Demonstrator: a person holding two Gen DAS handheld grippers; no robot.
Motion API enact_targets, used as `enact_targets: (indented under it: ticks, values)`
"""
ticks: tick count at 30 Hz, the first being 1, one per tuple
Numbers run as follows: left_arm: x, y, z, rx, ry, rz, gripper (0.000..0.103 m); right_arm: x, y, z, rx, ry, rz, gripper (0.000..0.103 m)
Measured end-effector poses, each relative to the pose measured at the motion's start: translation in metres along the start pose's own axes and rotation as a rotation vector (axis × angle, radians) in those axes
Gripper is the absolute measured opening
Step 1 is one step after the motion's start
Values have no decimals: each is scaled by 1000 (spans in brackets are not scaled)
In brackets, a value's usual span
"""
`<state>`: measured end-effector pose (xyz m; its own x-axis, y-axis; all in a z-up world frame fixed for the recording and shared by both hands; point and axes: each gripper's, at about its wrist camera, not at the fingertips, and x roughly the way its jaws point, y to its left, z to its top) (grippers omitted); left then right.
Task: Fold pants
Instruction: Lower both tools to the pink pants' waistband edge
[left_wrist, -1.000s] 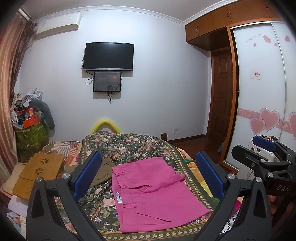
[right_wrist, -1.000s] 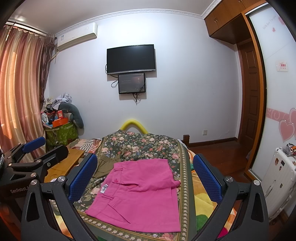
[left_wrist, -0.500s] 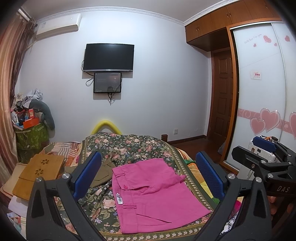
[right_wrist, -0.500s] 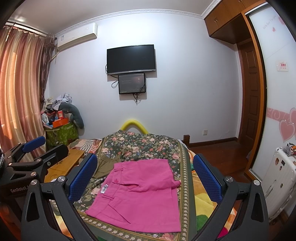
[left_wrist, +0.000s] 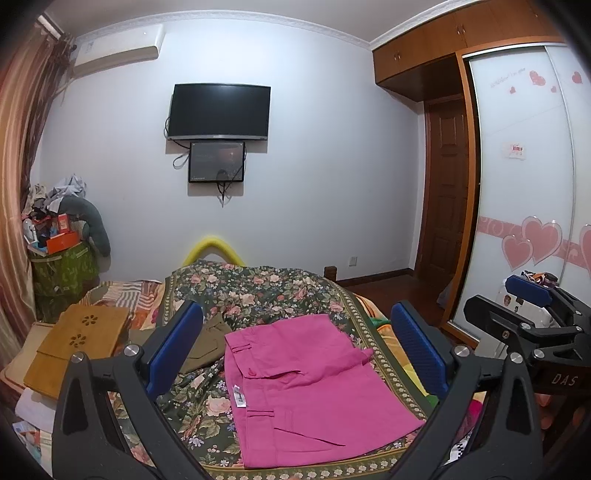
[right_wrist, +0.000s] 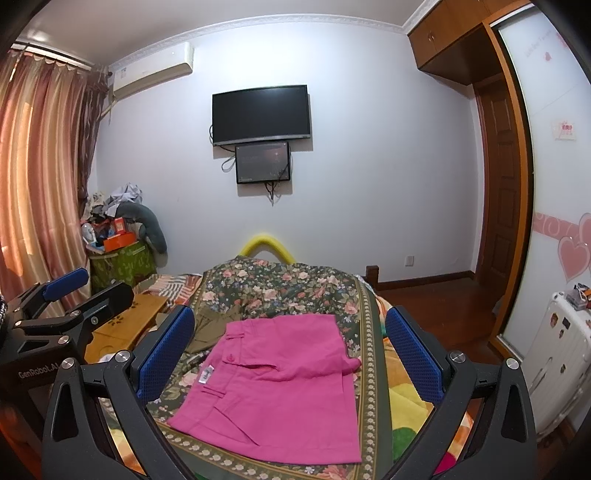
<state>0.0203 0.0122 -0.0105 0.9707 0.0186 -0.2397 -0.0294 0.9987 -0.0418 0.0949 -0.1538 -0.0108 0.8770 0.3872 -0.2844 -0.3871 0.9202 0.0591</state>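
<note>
The pink pants (left_wrist: 310, 384) lie folded in a flat rectangle on the floral cover (left_wrist: 258, 291) of the bed, waistband to the left, also in the right wrist view (right_wrist: 280, 384). My left gripper (left_wrist: 295, 350) is open and empty, held above and in front of the pants. My right gripper (right_wrist: 291, 350) is open and empty too, held above them. The right gripper shows at the right edge of the left wrist view (left_wrist: 528, 321), and the left gripper shows at the left edge of the right wrist view (right_wrist: 66, 306).
An olive garment (left_wrist: 207, 339) lies just left of the pants. A wooden lap tray (left_wrist: 77, 350) sits on the bed's left side. A cluttered green hamper (left_wrist: 62, 269) stands at the wall. A white suitcase (right_wrist: 557, 354) and sliding wardrobe (left_wrist: 524, 177) are right of the bed.
Both views have barely shifted; the pants lie the same. Both grippers stay open.
</note>
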Motion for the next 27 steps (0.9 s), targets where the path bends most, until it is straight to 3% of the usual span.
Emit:
enact_targets:
  ticks: [5,21,22,24,27]
  values:
    - [27,8,-8,-5,55,23,103,19,-6,-8,5,37,-8,103]
    - [193,86,-98,-51,462,136,103,133,-86,-82,87,374,-102,102]
    - [201,92,-102,-56,483,137,101,142,-92,-87,81,396,-103,102]
    - [219,101,-116,-53,540,144,87,154,-98,-94,67,425,-100,102]
    - [243,111,-133,-62,626,122,79,172,-104,-102,55,452,-74,97]
